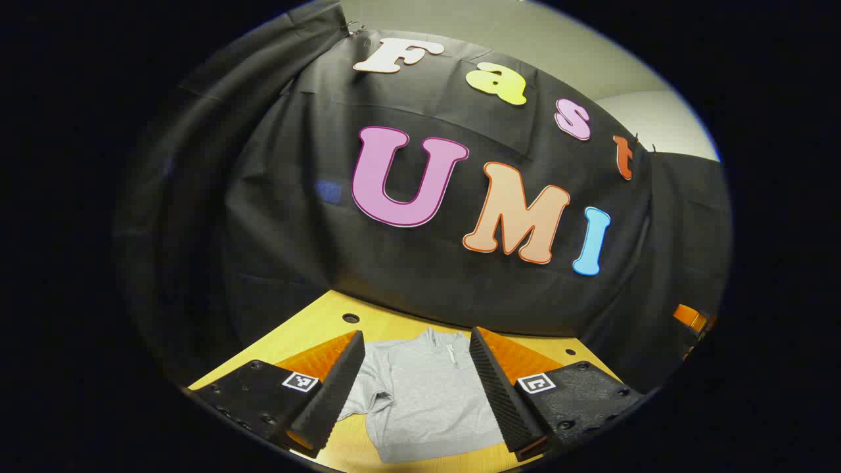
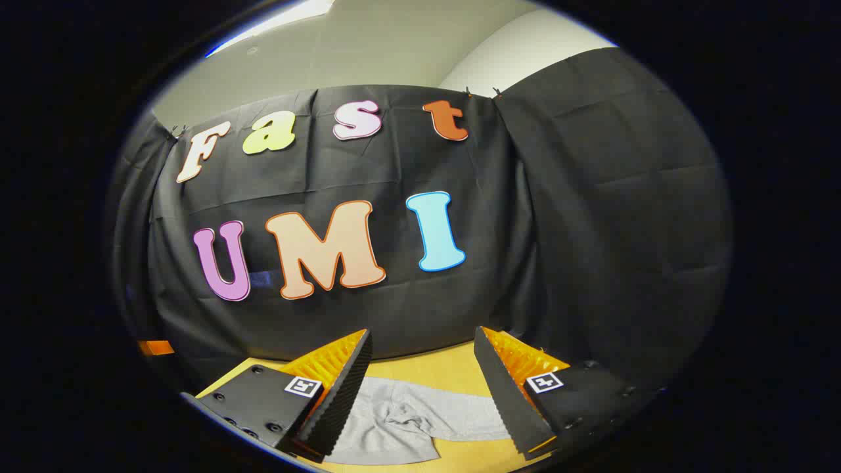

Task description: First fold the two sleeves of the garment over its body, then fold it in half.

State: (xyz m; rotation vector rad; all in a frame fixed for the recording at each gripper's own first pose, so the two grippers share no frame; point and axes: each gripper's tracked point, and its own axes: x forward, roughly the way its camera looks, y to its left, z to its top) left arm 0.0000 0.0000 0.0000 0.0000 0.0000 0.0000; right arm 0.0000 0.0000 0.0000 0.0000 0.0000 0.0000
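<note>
A light wooden counter fills the lower middle of the frame, with a dark round hole near its far edge. A grey garment lies flat on it, collar toward the wall.

The garment is laid flat on the table, collar toward the cloth wall behind — framed between the left gripper fingers. In the right gripper view, a sleeve is spread between the right gripper fingers.
</note>
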